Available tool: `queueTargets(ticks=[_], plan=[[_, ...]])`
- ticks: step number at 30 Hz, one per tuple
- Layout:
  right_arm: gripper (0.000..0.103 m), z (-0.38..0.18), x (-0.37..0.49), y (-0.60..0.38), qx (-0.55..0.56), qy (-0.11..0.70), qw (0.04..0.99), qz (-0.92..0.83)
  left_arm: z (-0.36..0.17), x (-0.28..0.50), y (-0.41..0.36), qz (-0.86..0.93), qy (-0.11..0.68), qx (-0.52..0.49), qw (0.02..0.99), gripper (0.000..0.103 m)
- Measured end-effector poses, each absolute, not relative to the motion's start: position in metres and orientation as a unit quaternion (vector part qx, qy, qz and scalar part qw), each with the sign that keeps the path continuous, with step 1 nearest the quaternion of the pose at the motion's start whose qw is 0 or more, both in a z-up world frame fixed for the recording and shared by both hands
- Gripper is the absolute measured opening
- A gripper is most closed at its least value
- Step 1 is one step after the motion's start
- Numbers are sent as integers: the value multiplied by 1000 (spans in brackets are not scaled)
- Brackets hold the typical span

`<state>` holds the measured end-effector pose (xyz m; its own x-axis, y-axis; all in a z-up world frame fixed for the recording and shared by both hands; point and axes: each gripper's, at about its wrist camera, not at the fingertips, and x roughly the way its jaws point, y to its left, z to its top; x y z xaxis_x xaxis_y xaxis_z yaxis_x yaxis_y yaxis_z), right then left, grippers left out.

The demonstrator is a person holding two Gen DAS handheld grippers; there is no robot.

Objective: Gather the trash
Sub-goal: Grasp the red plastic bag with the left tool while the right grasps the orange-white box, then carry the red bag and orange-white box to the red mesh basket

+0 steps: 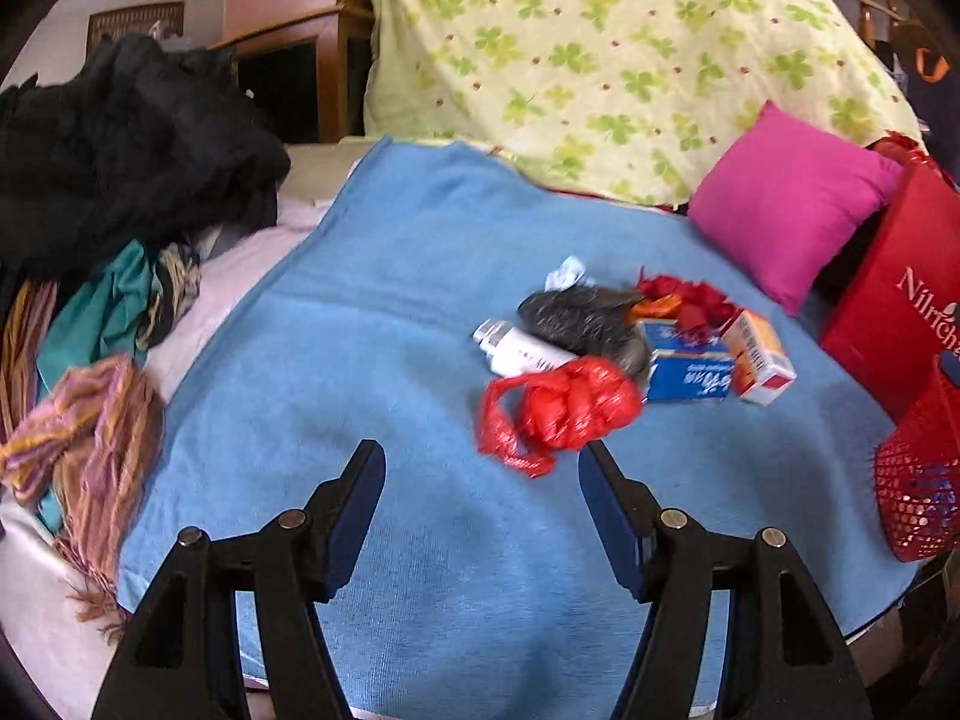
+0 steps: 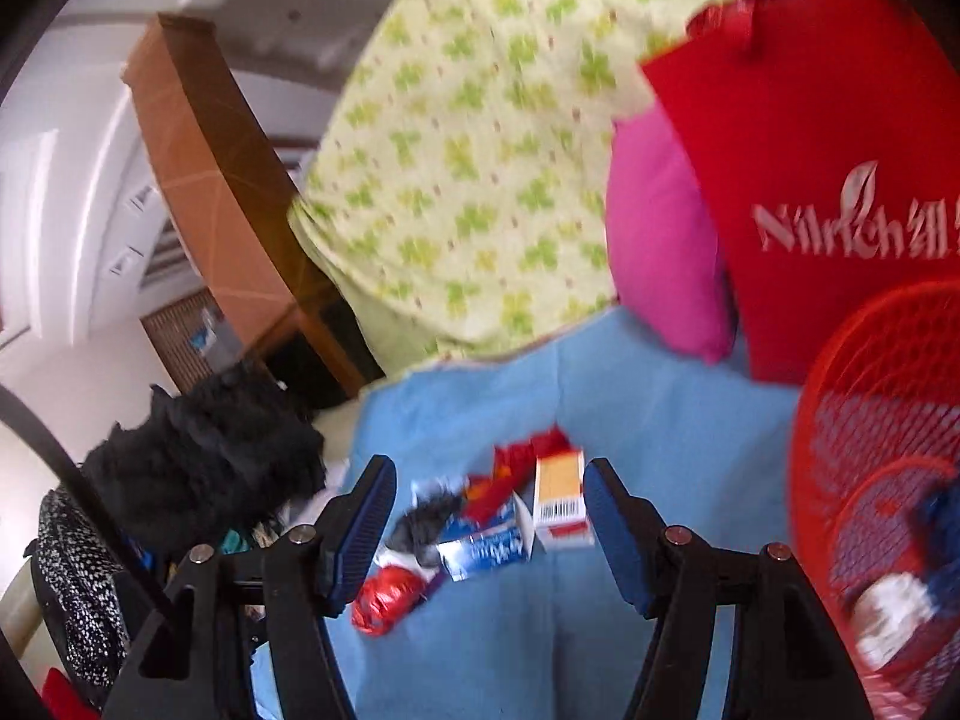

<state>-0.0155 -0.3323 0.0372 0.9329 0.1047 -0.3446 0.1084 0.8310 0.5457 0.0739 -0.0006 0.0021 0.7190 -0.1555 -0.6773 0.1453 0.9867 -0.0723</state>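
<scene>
A heap of trash lies on the blue blanket (image 1: 372, 360): a crumpled red plastic bag (image 1: 558, 408), a white tube (image 1: 522, 354), a grey speckled wrapper (image 1: 582, 318), a blue box (image 1: 690, 369), an orange-and-white box (image 1: 759, 357) and red scraps (image 1: 684, 300). My left gripper (image 1: 480, 468) is open and empty, just short of the red bag. My right gripper (image 2: 489, 492) is open and empty, above the heap; between its fingers show the orange-and-white box (image 2: 561, 504), the blue box (image 2: 486, 546) and the red bag (image 2: 387, 597). A red mesh basket (image 2: 870, 450) holding some trash stands at the right.
A pink cushion (image 1: 786, 204) and a red paper bag (image 1: 900, 294) stand behind the heap at the right. A flowered green sheet (image 1: 600, 60) covers the back. Black clothes (image 1: 120, 144) and scarves (image 1: 90, 420) lie piled at the left. The red basket (image 1: 918, 480) is at the blanket's right edge.
</scene>
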Motion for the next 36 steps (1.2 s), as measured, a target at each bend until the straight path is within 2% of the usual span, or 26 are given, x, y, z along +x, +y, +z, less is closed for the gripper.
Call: queueTargets(ticks=[12, 27, 29, 30, 36], plan=[[68, -21, 79, -341, 331, 290, 897, -35, -27, 122, -41, -145, 386, 9, 911, 70], [68, -66, 169, -331, 273, 371, 882, -94, -53, 170, -64, -178, 432, -9, 884, 74], [60, -70, 172, -329, 270, 377, 882, -87, -55, 171, -66, -178, 436, -6, 882, 74], [51, -70, 174, -327, 263, 380, 883, -84, -57, 171, -67, -179, 438, -4, 881, 74], [50, -61, 165, -324, 261, 376, 886, -79, -58, 170, -66, -184, 434, -2, 882, 66]])
